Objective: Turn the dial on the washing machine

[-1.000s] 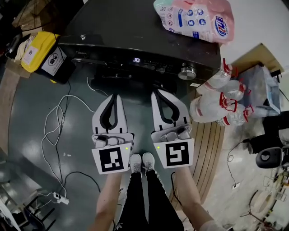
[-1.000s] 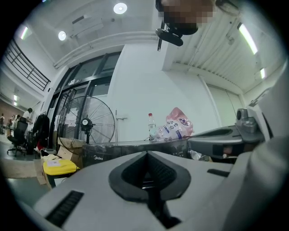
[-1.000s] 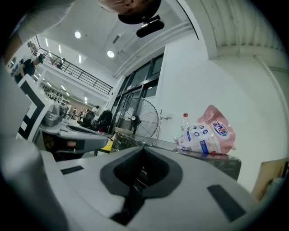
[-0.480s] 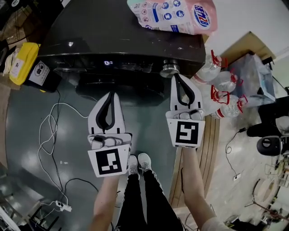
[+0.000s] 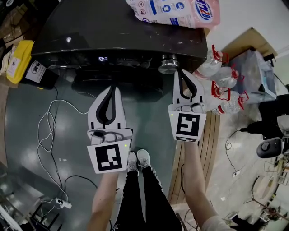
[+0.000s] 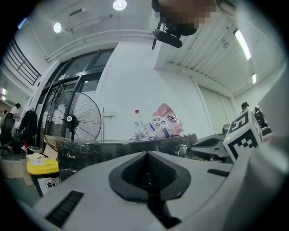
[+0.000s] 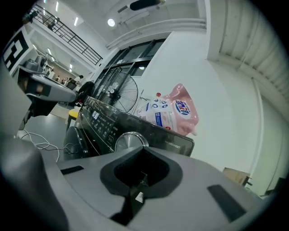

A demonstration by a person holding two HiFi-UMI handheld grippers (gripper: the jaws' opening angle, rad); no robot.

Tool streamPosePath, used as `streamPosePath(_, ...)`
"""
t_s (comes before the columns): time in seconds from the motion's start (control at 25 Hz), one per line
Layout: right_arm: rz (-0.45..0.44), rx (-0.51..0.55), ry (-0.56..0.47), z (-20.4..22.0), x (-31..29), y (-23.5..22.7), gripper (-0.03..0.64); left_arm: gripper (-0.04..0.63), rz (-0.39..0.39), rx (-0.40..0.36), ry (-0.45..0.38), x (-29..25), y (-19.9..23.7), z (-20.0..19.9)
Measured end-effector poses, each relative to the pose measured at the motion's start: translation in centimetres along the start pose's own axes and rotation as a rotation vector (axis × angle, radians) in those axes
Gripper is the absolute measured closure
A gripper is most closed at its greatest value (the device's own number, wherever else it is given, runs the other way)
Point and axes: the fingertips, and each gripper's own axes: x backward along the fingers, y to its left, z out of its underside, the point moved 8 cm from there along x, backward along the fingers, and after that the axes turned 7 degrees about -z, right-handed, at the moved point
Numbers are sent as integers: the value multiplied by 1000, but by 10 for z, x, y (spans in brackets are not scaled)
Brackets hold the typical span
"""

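The round silver dial (image 5: 167,67) is set at the right end of the glossy black washing machine's (image 5: 113,31) control panel. The right tool (image 5: 179,73) is held with its jaws pressed together and empty, its tip just beside the dial. The left tool (image 5: 113,89) is likewise closed on nothing, apart from the machine's front. A pink detergent pouch (image 5: 180,11) is laid on the machine's top.

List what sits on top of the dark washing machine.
A pink plastic detergent bag lies on top of the dark glossy washing machine, right side. Anything beneath or behind the bag is covered.
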Motion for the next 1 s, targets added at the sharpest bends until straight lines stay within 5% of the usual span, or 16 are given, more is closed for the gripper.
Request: streamPosePath(1.0, -63, -59, 79, 25, -9, 19, 614, 597, -10, 8, 35, 1, 7, 20)
